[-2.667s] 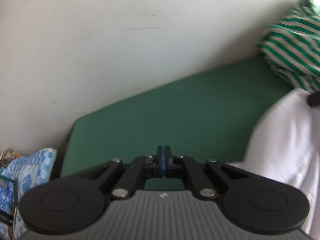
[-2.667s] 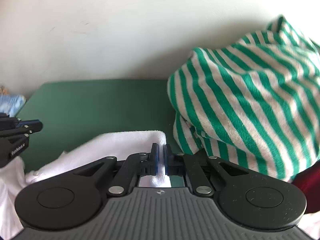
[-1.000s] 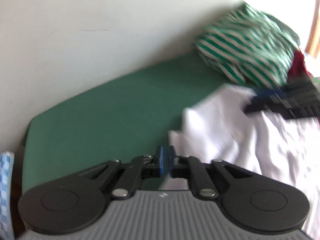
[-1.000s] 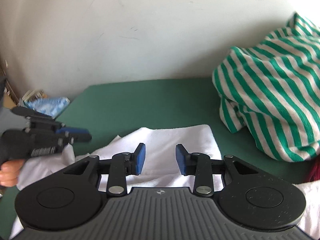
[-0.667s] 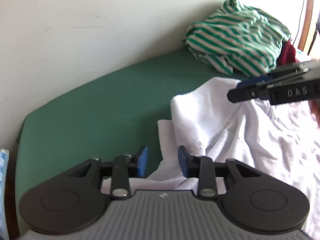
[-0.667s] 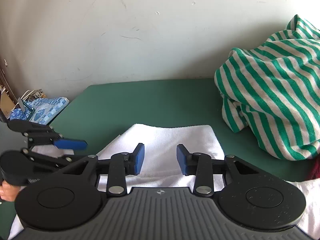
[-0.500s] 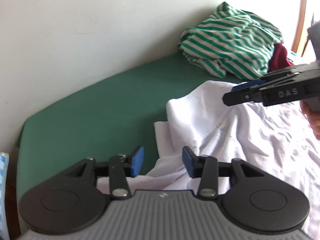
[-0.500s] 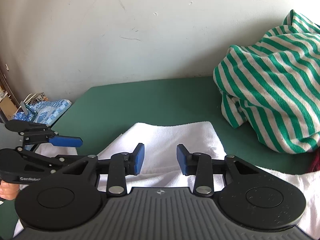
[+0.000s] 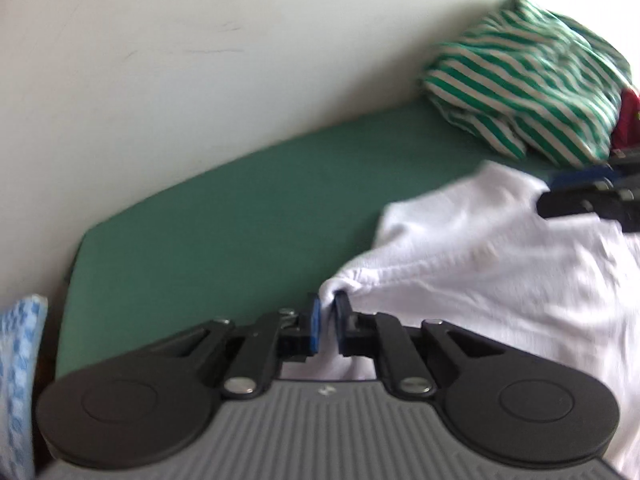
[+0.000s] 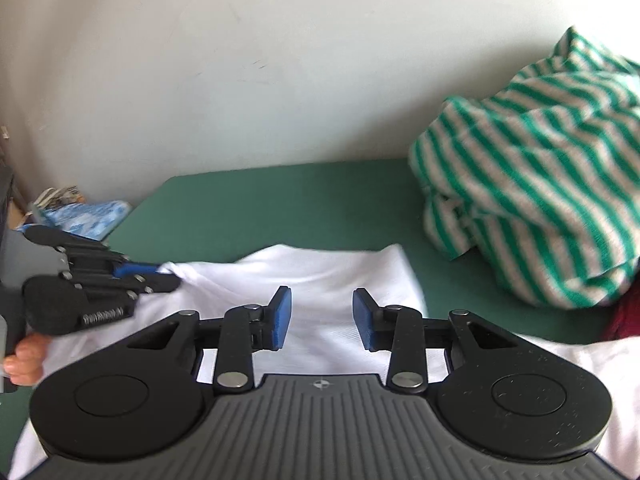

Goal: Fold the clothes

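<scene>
Left wrist view: the left gripper (image 9: 328, 326) has its blue-padded fingers (image 9: 316, 325) drawn in narrow, pinching a bunched edge of the white shirt (image 9: 500, 264), which stretches away to the right over the green counter (image 9: 240, 216). At the far right of that view the right gripper (image 9: 592, 198) sits over the far part of the shirt, blurred. A green-and-white striped garment (image 9: 528, 88) is heaped at the back of the counter against the pale wall (image 9: 200, 60), with a bit of dark red cloth (image 9: 628, 116) just beside it. A blue-and-white patterned cloth (image 9: 20, 360) shows at the left edge, off the counter.

Right wrist view: the right gripper (image 10: 322, 318) has its fingers (image 10: 280, 318) spread wide, with nothing between them, above the shirt (image 10: 320, 276), which lies rumpled on the counter (image 10: 280, 196). To the left, the left gripper (image 10: 160, 274) grips the shirt's edge, a hand (image 10: 26, 358) partly visible behind it. The striped garment (image 10: 540, 200) lies to the right, near the shirt; whether they touch is unclear.
</scene>
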The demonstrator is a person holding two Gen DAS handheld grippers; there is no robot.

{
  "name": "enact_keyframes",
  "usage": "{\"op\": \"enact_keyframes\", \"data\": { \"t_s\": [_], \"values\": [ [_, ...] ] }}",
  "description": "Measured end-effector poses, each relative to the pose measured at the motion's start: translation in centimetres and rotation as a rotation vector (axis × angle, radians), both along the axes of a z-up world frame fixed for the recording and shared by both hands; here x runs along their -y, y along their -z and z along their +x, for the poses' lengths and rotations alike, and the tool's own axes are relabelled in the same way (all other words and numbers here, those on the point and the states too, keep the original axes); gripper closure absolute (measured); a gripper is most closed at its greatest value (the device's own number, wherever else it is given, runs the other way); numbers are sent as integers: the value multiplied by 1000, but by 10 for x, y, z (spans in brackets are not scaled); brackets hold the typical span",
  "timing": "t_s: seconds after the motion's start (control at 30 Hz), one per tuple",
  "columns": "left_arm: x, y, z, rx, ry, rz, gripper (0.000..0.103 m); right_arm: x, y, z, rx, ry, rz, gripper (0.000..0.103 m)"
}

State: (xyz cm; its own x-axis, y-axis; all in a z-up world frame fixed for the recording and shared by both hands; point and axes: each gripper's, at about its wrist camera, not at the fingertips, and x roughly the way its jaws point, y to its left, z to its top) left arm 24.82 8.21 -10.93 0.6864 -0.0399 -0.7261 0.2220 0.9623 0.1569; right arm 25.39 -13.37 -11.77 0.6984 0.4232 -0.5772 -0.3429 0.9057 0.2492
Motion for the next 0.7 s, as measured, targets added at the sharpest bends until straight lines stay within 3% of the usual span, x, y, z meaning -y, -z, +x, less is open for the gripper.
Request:
{"op": "enact_keyframes", "data": {
  "t_s": [0.1,0.17,0.23,0.3,0.43,0.53,0.63,0.7],
  "values": [
    [9,-1,-1,30,-1,-7,94,5,3,12,-14,58,-17,67],
    [21,9,-3,13,45,69,94,6,10,21,-40,77,-42,67],
    [24,14,-4,22,45,109,94,5,17,30,-55,89,-84,77],
    [20,9,-1,18,22,101,84,3,18,35,-23,91,-129,95],
    [10,-5,-9,61,7,114,70,6,20,45,34,204,-208,99],
    [2,-19,-35,99,35,124,65,25,13,32,28,214,-119,93],
    [-6,-29,-69,134,71,148,54,42,0,-14,4,65,23,88],
    [-7,-31,-89,135,88,149,55,43,7,-38,-36,-11,9,88]
  ]
}}
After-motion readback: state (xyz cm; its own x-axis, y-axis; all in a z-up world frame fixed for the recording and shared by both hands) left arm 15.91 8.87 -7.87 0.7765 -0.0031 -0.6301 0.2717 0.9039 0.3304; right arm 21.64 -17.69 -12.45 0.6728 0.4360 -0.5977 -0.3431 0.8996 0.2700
